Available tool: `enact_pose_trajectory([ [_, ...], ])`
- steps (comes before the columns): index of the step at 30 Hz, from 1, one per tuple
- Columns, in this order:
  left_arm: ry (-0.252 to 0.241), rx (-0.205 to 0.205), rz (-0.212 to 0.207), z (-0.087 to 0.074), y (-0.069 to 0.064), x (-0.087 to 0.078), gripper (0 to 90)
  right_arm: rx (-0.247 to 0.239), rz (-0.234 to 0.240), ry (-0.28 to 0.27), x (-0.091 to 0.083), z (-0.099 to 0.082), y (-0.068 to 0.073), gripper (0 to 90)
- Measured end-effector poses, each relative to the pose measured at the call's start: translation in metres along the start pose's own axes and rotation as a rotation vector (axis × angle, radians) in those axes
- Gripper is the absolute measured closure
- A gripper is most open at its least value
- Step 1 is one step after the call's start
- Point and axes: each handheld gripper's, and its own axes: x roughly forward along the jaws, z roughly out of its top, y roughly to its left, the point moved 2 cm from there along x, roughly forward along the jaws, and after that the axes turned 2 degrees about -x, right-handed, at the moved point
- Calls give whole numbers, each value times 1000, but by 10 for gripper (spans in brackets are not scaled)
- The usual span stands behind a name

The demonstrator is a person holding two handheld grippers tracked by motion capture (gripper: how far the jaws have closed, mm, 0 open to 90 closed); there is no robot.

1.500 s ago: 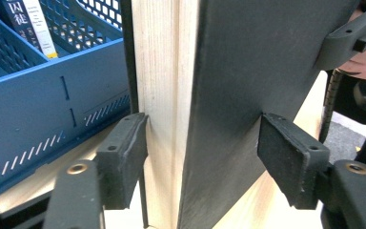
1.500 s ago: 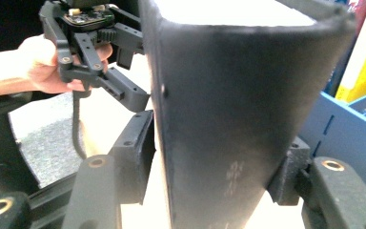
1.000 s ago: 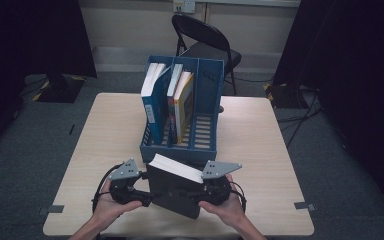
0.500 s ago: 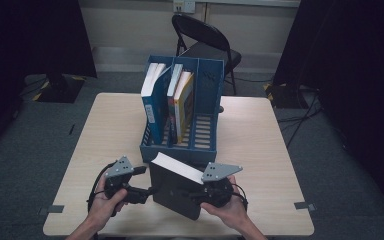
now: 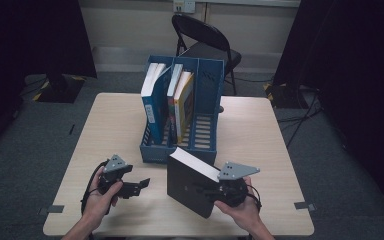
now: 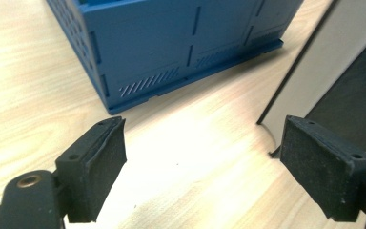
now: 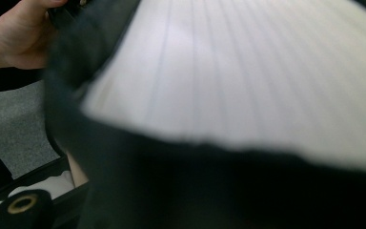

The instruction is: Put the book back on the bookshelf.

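**Black book held up on one side, free on the other**

Nearest the table's front edge, the person's two hands each hold a pair of tongs. The right gripper [image 5: 211, 191] has hold of the black book [image 5: 190, 184]: its jaws are set partway apart and clamp the book's thickness near the lower right corner. The book stands up off the table [image 5: 260, 135], tilted, its white page edge [image 5: 196, 163] uppermost and slanting down to the right. In the right gripper view the pages [image 7: 248, 71] and the dark cover are pressed right up against the lens, blurred, with the other hand [image 7: 16, 36] showing at the top left.

The left gripper [image 5: 141, 184] sits low over the table to the left of the book, apart from it, its tips pointing towards the book's left face. Its jaws have just been opening and stand wide, with nothing between them but bare tabletop. In the left gripper view the book's corner [image 6: 324, 71] shows just beyond the far pad [image 6: 326, 171], not touching it.

Just behind the book stands the blue rack [image 5: 205, 142], its front wall close to the book's upper edge. A blue book [image 5: 152, 107] fills its left slot, a yellow one [image 5: 184, 107] leans in the middle, and the right slot [image 5: 207, 125] lies directly behind the black book.

Beyond the table stands a folding chair [image 5: 205, 42].
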Motion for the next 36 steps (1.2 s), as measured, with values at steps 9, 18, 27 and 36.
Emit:
enact_pose_trajectory([
  [9,8,-1,22,-3,5,-2,155,16,-42,1,-15,-7,-5,521],
  [18,23,-27,40,-4,13,-4,155,46,-91,1,-30,-15,-11,521],
  [27,-3,-62,33,-4,19,-8,156,89,-173,-1,-59,-29,-25,521],
  [36,28,-86,48,-7,20,-5,157,132,-242,-9,-80,-39,-42,520],
])
